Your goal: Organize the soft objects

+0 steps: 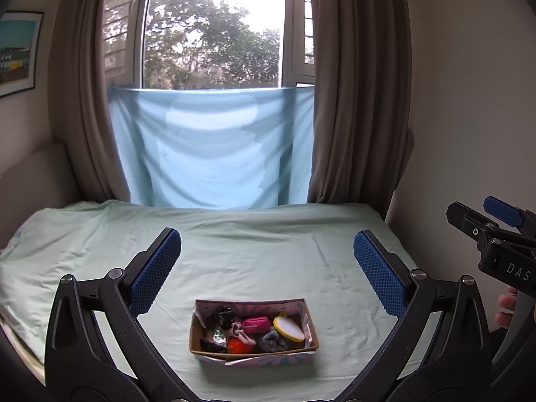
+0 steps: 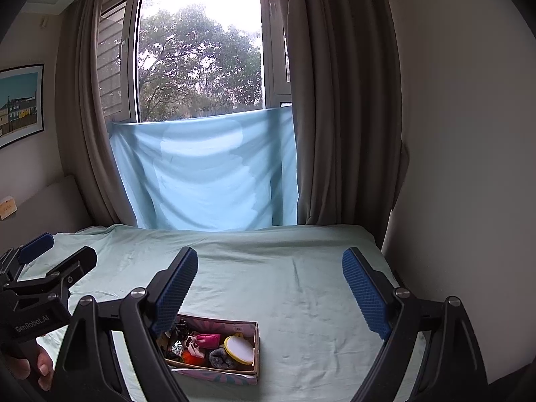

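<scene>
A small cardboard box (image 1: 311,330) with a patterned lining sits on the pale green bed (image 1: 251,251). It holds several soft items: a pink pouch (image 1: 256,324), a white pad with a yellow rim (image 1: 288,328), a grey fuzzy piece (image 1: 273,344), an orange item (image 1: 238,346) and a black scrunchie (image 1: 223,313). My left gripper (image 1: 267,261) is open and empty, above and behind the box. My right gripper (image 2: 269,284) is open and empty; the box (image 2: 256,351) lies low and left beneath it. The right gripper also shows in the left wrist view (image 1: 495,234).
A light blue sheet (image 1: 214,147) hangs over the lower window behind the bed, with brown curtains (image 1: 355,100) on both sides. A wall (image 2: 469,167) borders the bed on the right. A cushioned headboard (image 2: 60,207) stands at the left. The left gripper shows at the left edge (image 2: 43,274).
</scene>
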Demonstrator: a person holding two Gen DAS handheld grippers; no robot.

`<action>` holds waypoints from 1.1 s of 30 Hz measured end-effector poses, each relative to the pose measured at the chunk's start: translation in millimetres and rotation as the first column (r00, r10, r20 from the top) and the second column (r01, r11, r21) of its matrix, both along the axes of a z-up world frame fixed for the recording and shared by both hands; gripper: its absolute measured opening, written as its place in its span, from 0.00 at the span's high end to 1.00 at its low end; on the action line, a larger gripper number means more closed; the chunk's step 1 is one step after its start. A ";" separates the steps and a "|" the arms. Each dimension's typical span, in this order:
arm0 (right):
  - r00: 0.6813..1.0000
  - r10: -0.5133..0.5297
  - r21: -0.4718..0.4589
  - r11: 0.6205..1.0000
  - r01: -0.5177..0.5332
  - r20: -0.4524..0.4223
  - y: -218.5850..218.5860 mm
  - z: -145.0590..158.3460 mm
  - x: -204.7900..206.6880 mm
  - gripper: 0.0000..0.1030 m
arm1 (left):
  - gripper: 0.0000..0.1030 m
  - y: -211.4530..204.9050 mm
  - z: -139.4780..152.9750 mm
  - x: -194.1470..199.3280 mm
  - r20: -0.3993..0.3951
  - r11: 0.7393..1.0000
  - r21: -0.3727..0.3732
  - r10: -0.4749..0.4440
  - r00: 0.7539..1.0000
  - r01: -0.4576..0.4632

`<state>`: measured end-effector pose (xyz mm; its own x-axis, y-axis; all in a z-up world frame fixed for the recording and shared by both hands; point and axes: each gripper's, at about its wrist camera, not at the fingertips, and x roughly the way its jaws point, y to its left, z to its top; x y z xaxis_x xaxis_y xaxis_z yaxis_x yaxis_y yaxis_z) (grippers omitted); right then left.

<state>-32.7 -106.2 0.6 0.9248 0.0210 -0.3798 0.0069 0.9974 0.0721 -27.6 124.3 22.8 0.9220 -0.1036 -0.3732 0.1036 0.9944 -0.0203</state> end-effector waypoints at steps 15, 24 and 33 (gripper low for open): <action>0.999 0.003 -0.002 1.000 -0.002 0.047 3.5 4.5 -7.8 0.17 | 0.00 1.5 2.3 -5.5 0.033 1.000 0.006 0.011 0.999 -0.011; 0.999 -0.002 -0.016 1.000 0.003 0.043 7.9 4.5 -7.8 0.17 | 0.00 4.2 1.1 -4.3 0.031 1.000 -0.006 0.023 0.999 -0.023; 0.999 -0.011 -0.019 1.000 0.012 0.043 10.4 4.7 -7.1 0.17 | 0.00 11.2 -0.7 0.2 0.027 0.999 -0.017 0.041 0.999 -0.041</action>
<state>-39.8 -95.8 5.3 0.9404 0.0034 -0.3400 0.0156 0.9985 0.0529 -27.4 135.5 22.1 0.9352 -0.0713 -0.3467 0.0632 0.9974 -0.0347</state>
